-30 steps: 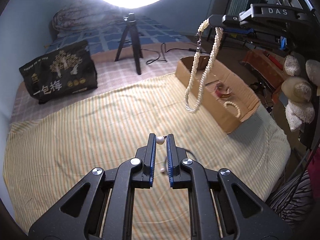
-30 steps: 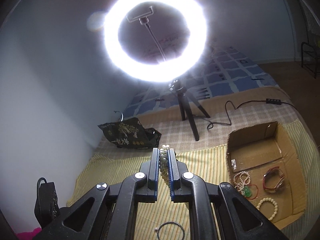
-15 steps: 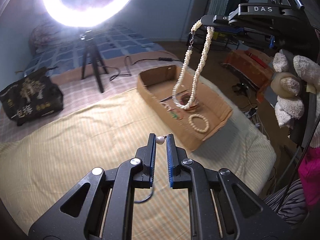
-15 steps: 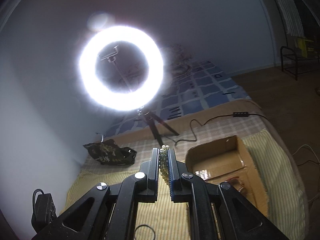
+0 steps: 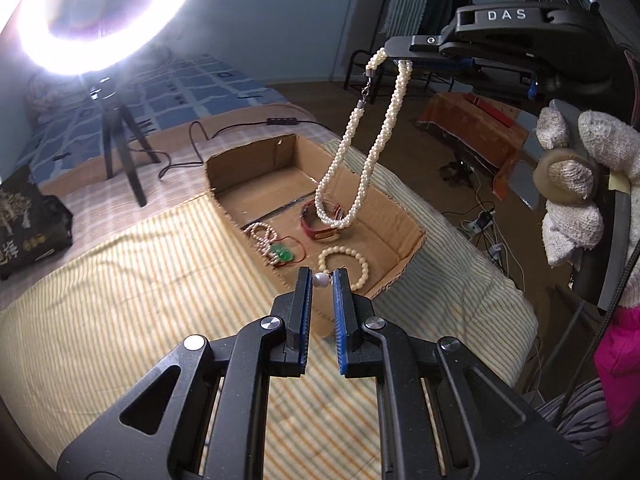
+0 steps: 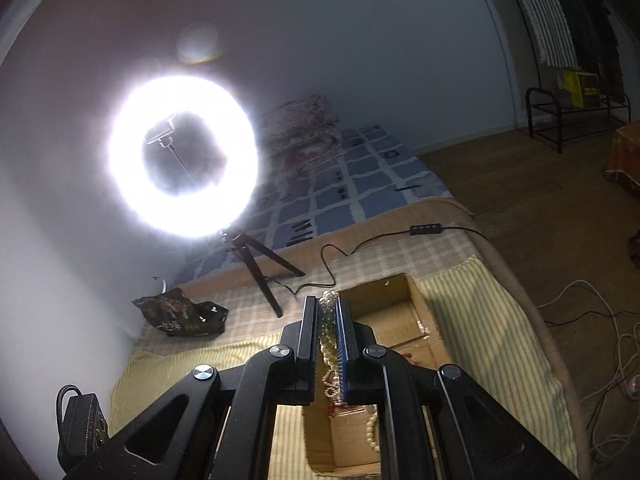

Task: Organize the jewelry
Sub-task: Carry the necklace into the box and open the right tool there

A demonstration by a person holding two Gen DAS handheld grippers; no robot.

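Observation:
My left gripper point(image 5: 321, 280) is shut on a single pearl piece point(image 5: 320, 279) with a thin wire, held just above the near rim of the cardboard box point(image 5: 256, 240). My right gripper point(image 5: 394, 50) is shut on a twisted pearl necklace point(image 5: 352, 160) that hangs in a long loop over the box; in its own view point(image 6: 328, 308) the pearls point(image 6: 327, 332) sit between the pads. Inside the box lie a red bracelet point(image 5: 320, 232), a cream bead bracelet point(image 5: 344, 266) and a pink bead string with a green pendant point(image 5: 276, 248).
The box lies on a yellow striped cloth point(image 5: 120, 300) on a bed. A ring light on a tripod point(image 5: 120, 152) stands behind, its cable point(image 5: 240, 128) running across. A black printed bag point(image 5: 28, 220) lies at the left. The bed edge drops off at the right.
Both grippers have moved right toward the box. The hanging necklace now dangles over the box's inside, and my left gripper with the pearl has reached the box's near rim.

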